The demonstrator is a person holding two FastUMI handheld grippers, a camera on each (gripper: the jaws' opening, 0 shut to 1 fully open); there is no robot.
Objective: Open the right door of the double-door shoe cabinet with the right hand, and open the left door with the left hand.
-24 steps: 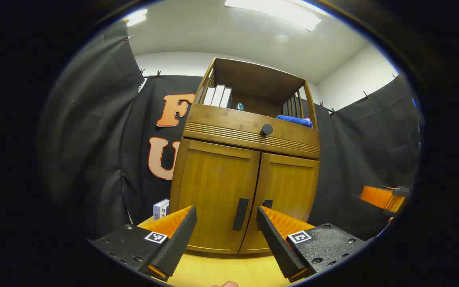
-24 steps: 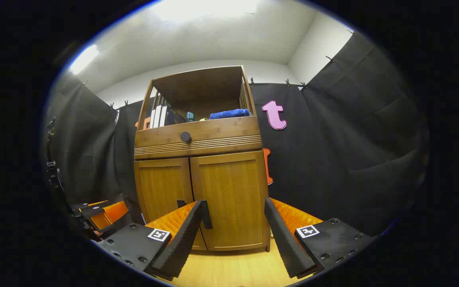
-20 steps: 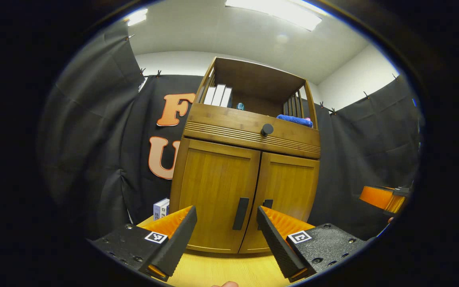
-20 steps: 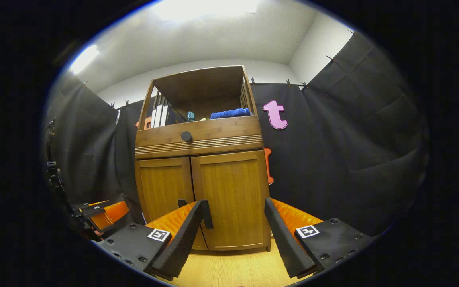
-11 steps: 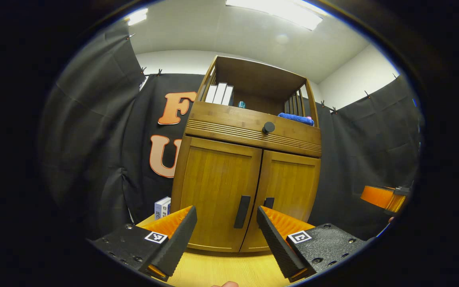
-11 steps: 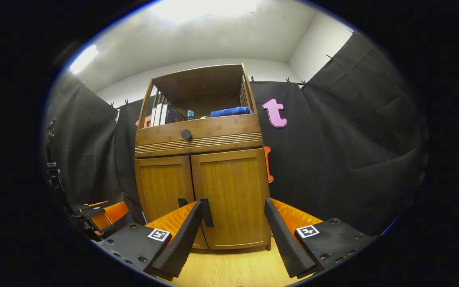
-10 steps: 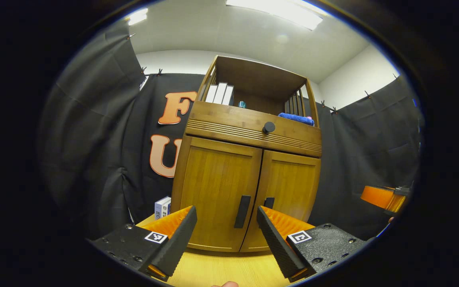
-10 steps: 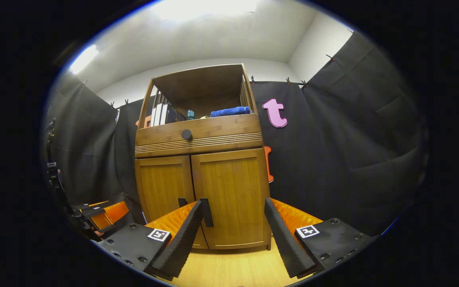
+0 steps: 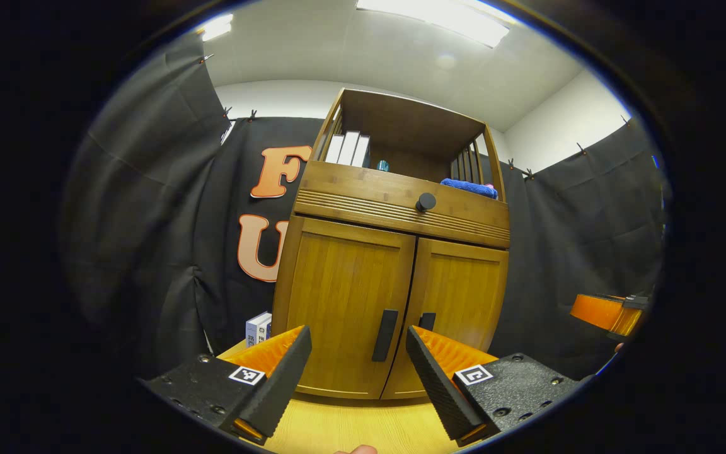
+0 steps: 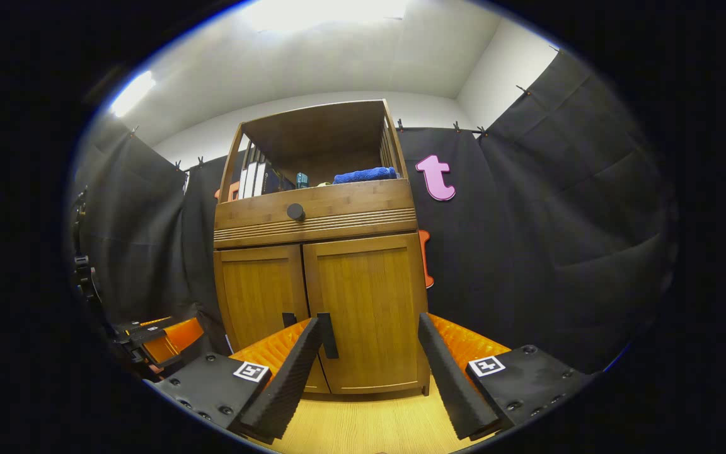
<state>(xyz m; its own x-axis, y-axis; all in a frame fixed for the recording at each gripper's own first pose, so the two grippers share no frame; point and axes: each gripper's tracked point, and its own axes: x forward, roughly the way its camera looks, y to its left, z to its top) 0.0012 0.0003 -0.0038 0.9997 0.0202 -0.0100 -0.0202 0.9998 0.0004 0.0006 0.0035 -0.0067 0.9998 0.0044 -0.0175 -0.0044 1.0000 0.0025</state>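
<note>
Left gripper view, centre of frame: the double-door shoe cabinet (image 9: 394, 252), of honey-coloured wood, stands on a pale wooden floor (image 9: 350, 429) against black cloth. Both doors are closed. The left door (image 9: 344, 302) occupies the centre; the right door (image 9: 460, 309) lies to its right. Each bears a black vertical handle beside the central seam: the left-door handle (image 9: 385, 335) and the right-door handle (image 9: 426, 321), the latter partly hidden behind a finger. Above the doors runs a drawer front with a round black knob (image 9: 425, 202). The open top shelf holds upright books (image 9: 347, 149) and a folded blue towel (image 9: 469, 187). A small white box (image 9: 256, 328) stands on the floor left of the cabinet.

Bottom of frame: the left gripper (image 9: 357, 378), jaws spread wide and holding nothing, well short of the doors. At the right edge, the right gripper (image 9: 605, 312) appears, orange and black.

Right gripper view, bottom of frame: the right gripper's jaws are spread and empty, framing the lower right door.
</note>
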